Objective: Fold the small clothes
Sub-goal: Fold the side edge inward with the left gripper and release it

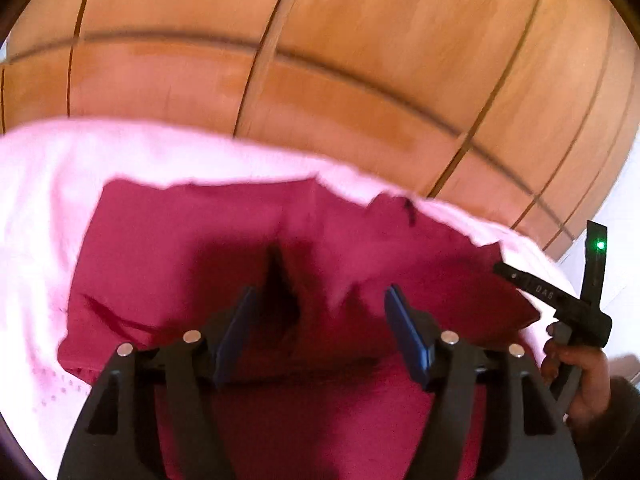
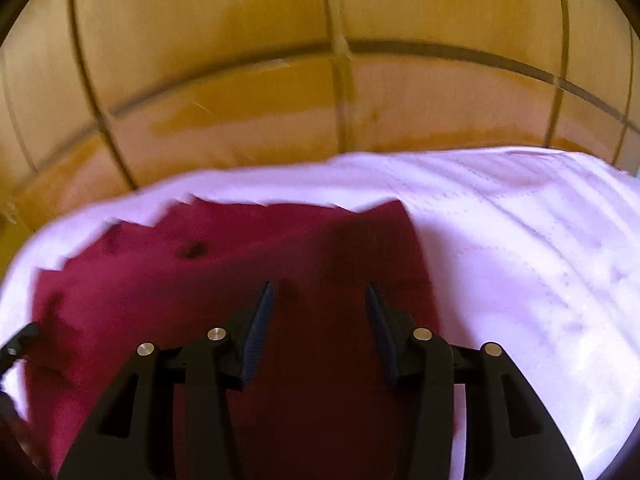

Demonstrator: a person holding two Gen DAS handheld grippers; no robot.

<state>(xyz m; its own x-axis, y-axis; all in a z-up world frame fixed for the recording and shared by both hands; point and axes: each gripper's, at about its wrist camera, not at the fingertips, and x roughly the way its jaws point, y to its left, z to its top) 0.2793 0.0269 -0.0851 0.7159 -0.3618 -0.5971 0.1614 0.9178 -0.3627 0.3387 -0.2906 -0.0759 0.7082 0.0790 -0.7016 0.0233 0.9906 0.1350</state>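
My left tongs hang over the red cloth, jaws apart, nothing pinched between the blue pads. Between the fingers the cloth shows a raised fold with a dark hollow beside it; whether the pads brush the fabric I cannot tell, the picture is blurred. The red cloth lies on a pale pink sheet, which rims it on its far side and to its left. Beyond the far edge of the cloth stand brown wooden panels, cut by dark seams. At the right corner of the cloth I see my right hand on the black handle of the other tool, a small green light glowing on it.

My right tongs are also parted, with empty space between the ribbed pads. They point down at the red cloth, which lies flat here, its far edge looking jagged from the blur. The pink sheet spreads wide to the right of the cloth and runs along its far edge. Past that edge are the wooden panels, yellower in this view.
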